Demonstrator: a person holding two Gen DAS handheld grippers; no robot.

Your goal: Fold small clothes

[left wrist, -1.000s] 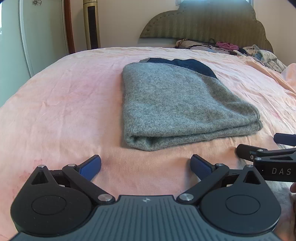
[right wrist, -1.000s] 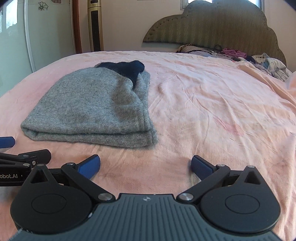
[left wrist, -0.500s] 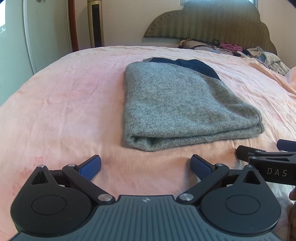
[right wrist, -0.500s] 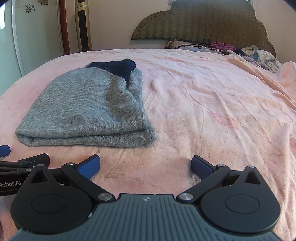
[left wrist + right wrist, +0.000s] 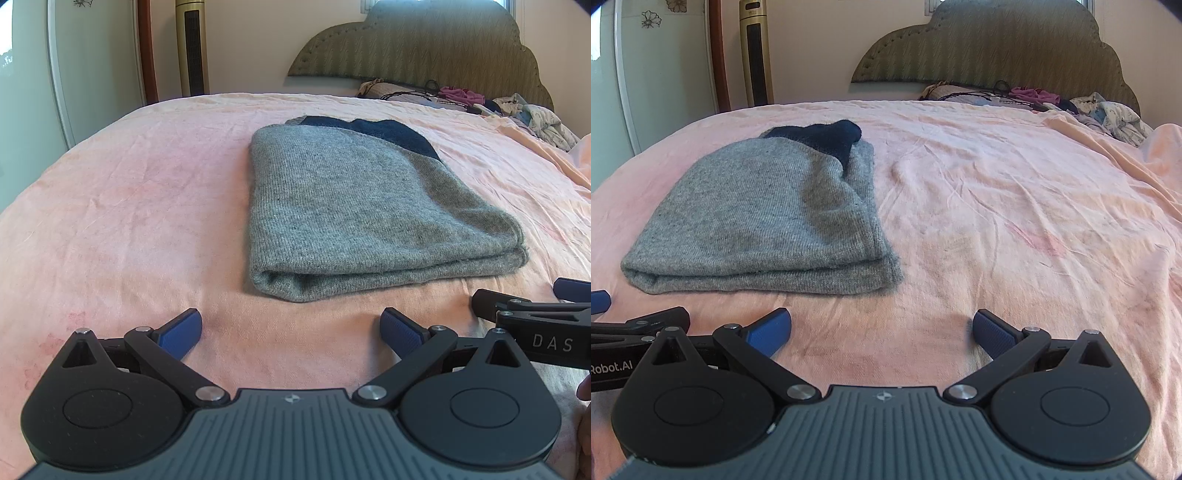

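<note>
We find a bed (image 5: 110, 206) under a wrinkled pink sheet (image 5: 1015, 229) filling the ground ahead of both claws, with a padded headboard (image 5: 424, 48) at its far end. A heap of loose clothes (image 5: 1108, 110) lies against the headboard, far ahead and to the right of both claws.

The sweater (image 5: 362, 206), grey knit with a dark blue part at its far end, lies folded flat on the sheet. It sits directly ahead of the left claw (image 5: 291, 328), near but not touching it. From the right claw (image 5: 882, 328) we see the sweater (image 5: 768, 218) ahead and to the left, its near folded edge showing stacked layers.

Both claws hover low over the sheet, side by side, each with its blue pads (image 5: 183, 330) spread wide and nothing between them. We note the right claw's tip at the right edge of the left view, and the left claw's tip at the left edge of the right view.
</note>
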